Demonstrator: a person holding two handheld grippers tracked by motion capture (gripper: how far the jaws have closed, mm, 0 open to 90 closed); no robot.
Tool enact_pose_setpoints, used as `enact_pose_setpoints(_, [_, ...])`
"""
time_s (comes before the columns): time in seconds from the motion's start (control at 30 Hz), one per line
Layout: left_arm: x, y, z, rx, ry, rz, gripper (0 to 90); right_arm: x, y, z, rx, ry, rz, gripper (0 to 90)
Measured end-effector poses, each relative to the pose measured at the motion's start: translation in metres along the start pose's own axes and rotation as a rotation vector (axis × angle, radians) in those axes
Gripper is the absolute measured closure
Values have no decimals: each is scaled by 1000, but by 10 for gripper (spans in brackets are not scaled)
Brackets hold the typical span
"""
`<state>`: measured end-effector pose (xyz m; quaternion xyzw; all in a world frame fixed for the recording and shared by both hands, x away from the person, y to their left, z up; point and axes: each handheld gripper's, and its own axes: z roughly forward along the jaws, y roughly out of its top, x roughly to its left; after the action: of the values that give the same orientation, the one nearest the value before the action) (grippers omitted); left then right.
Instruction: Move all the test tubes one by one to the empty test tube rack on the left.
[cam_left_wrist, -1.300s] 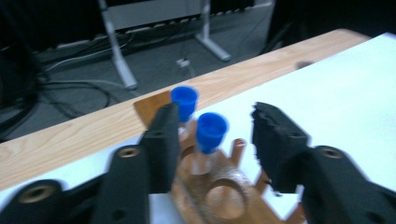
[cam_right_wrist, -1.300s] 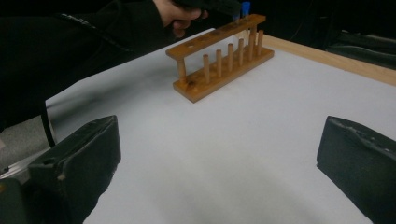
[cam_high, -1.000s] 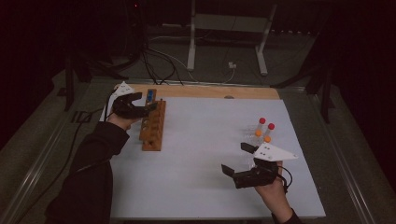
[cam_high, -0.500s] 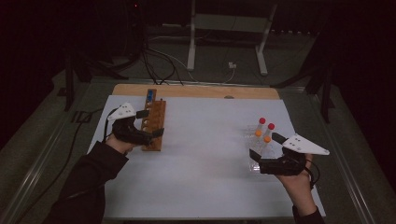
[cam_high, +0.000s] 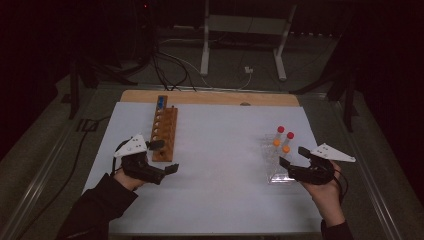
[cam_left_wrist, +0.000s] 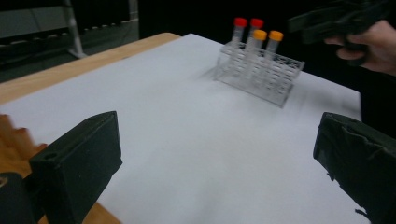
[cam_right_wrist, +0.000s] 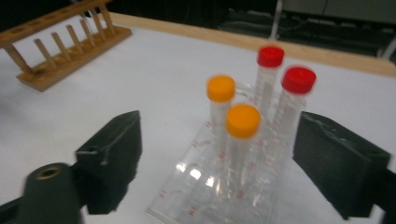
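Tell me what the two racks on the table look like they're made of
The rack with capped tubes looks like clear glossy plastic, possibly acrylic: the white table cover shows through it and its edges catch glints. The long rack looks like unpainted wood: warm brown, matte, with dowel pegs in the right gripper view.

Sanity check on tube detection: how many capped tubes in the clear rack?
4, upright at the clear rack far end: two orange-capped nearer the right claw, two red-capped behind.
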<state>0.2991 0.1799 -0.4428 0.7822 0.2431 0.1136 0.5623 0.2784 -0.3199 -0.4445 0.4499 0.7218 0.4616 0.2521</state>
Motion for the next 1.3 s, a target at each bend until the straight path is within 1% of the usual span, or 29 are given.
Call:
enact_pose_setpoints(0.07, [-3,-3,2,3,-12,-7,18,-3,-3,3,18,-10,4,213])
enact_pose_setpoints(0.17, [-8,-6,5,27,-23,6,18,-7,-7,7,43,-17,12,286])
enact_pose_setpoints(0.2, [-9,-7,5,26,-21,8,18,-8,-8,9,51,-18,9,317])
enact_pose_setpoints(0.23, [-10,-8,6,28,-30,5,18,-8,-10,11,59,-26,1,353])
enact_pose_setpoints(0.3, [-12,-10,7,28,-39,6,18,-9,-13,14,61,-30,-7,390])
enact_pose_setpoints(0.33, [-14,-11,8,34,-43,11,18,-9,-13,15,62,-35,-4,428])
enact_pose_setpoints(0.4, [-15,-13,8,29,-52,9,18,-9,-14,17,66,-44,-19,471])
enact_pose_setpoints(0.47, [-17,-13,8,32,-49,18,18,-10,-13,20,72,-45,-17,530])
enact_pose_setpoints(0.53, [-17,-13,8,32,-56,14,18,-10,-13,23,85,-53,-34,557])
enact_pose_setpoints(0.6, [-17,-12,7,34,-65,12,18,-10,-14,27,98,-48,-39,594])
enact_pose_setpoints(0.67, [-17,-12,7,40,-59,21,18,-10,-15,30,115,-49,-40,641])
enact_pose_setpoints(0.7, [-17,-12,7,40,-63,18,18,-9,-15,32,122,-52,-46,654])
enact_pose_setpoints(0.73, [-17,-12,7,42,-57,22,18,-9,-15,33,129,-55,-42,670])
enact_pose_setpoints(0.8, [-17,-13,7,43,-63,17,18,-9,-16,35,139,-59,-40,690])
enact_pose_setpoints(0.83, [-17,-13,7,45,-59,20,18,-9,-15,35,139,-63,-39,701])
enact_pose_setpoints(0.9, [-17,-13,7,50,-65,20,18,-9,-15,36,142,-65,-38,733])
enact_pose_setpoints(1.1, [-16,-14,8,53,-68,17,18,-6,-13,38,152,-83,-58,746])
enact_pose_setpoints(1.23, [-16,-14,8,52,-68,16,19,-7,-12,37,158,-79,-45,749])
enact_pose_setpoints(1.3, [-16,-13,8,50,-68,13,18,-6,-11,36,156,-83,-52,750])
